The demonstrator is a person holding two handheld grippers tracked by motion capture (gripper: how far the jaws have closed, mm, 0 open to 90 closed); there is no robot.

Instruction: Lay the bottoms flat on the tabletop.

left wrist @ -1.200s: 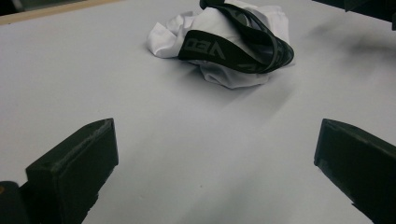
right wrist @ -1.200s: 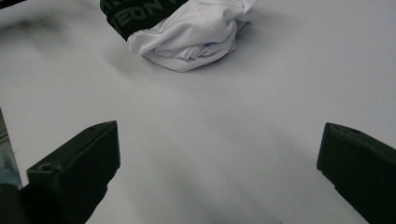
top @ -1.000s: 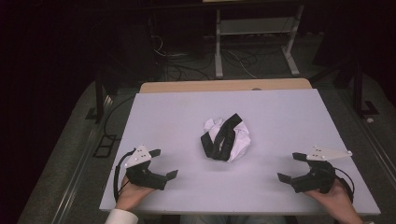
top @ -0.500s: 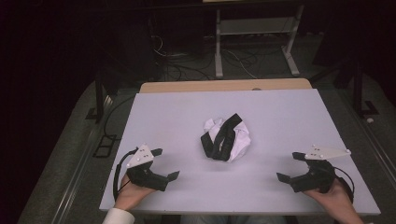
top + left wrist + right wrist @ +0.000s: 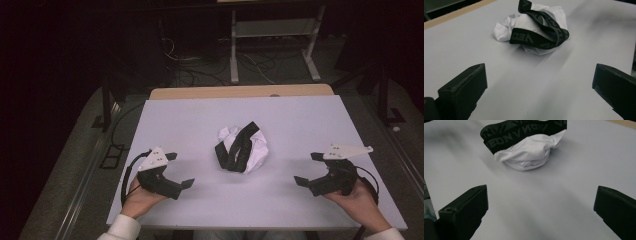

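Observation:
A crumpled white garment with a black lettered waistband [image 5: 242, 148] lies in the middle of the pale table [image 5: 300, 120]. My left gripper [image 5: 181, 170] rests near the front left, open, its jaws pointed toward the garment with nothing between them. At the front right my right gripper [image 5: 306, 168] is open too and also holds nothing. In the left gripper view the garment [image 5: 536, 27] lies well ahead of the wide-set jaws of the left gripper [image 5: 539, 75]. The right gripper view shows the garment [image 5: 529, 152] ahead of the right gripper [image 5: 541, 195], a clear gap between them.
A wooden strip [image 5: 240, 92] runs along the table's far edge. Beyond it, the dark floor holds cables [image 5: 200, 70] and a metal stand's legs [image 5: 310, 55]. The table surface around the garment is bare.
Both grippers have edged slightly forward on the table. The garment has not moved, and both pairs of jaws stay apart.

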